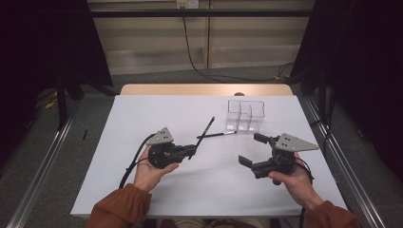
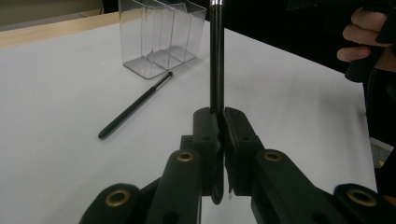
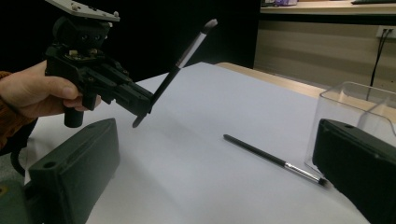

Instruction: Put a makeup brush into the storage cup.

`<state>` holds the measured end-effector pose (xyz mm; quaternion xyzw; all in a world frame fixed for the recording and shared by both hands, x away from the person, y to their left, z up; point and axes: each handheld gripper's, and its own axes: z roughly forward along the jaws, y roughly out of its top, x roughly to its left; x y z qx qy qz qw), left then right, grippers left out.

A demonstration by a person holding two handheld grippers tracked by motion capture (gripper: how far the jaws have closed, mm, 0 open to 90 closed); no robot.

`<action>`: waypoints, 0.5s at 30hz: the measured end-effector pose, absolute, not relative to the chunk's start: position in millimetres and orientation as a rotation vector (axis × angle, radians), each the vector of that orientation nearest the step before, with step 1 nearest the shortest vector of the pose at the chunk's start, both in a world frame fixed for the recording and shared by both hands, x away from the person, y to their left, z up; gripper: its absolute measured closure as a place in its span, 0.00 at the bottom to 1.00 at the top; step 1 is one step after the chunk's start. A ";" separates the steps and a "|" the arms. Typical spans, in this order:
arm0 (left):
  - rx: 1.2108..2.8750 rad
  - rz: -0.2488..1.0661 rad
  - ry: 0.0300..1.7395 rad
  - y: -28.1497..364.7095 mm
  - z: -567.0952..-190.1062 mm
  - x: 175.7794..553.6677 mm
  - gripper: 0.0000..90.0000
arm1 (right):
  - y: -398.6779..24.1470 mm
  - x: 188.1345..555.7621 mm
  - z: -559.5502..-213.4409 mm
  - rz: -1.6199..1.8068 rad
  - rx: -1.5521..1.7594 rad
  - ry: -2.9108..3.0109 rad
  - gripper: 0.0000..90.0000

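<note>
High view first: a white table top [image 1: 209, 185] lies over a wooden board whose pale edge shows along the far side. Grey carpet surrounds it, metal rails run along both sides of the floor, and dark curtains hang left and right. Behind, a beige wall carries a socket from which a black cable drops to the floor. On the far right part of the table stands a clear plastic organiser [image 1: 245, 114] with several compartments. Just in front of it a second brush [image 1: 216, 135] lies flat, its bristle tip next to the organiser's base. The left gripper [image 1: 194, 151], held in the person's left hand [image 1: 151, 172], is clamped on the lower end of a black brush [image 1: 204, 135] that slants up and away above the table. The right gripper [image 1: 253, 149], in the right hand [image 1: 293, 179], has its jaws spread wide with nothing between them.

Left gripper view: the two black jaws meet tightly around the held brush's handle, which rises straight up the picture. Beyond, the lying brush and the organiser rest on the white surface, with the wooden edge at the far left.

Right gripper view: both jaws stand far apart at the picture's sides, empty. Between them lies the second brush, its bristles near the organiser's wall. Farther off, the left gripper holds its brush tilted, bristles uppermost, before a dark curtain and beige wall.
</note>
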<state>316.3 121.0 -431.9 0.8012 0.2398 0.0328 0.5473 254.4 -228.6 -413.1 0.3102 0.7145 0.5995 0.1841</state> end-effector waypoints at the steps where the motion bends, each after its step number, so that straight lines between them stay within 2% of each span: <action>1: 1.898 0.078 0.568 119.9 -432.0 315.8 0.94 | -226.4 256.1 -412.6 1.692 0.873 2.015 0.00; 15: 1.866 0.056 0.528 106.4 -427.8 309.7 0.94 | -195.7 277.6 -400.7 1.738 0.817 2.063 0.02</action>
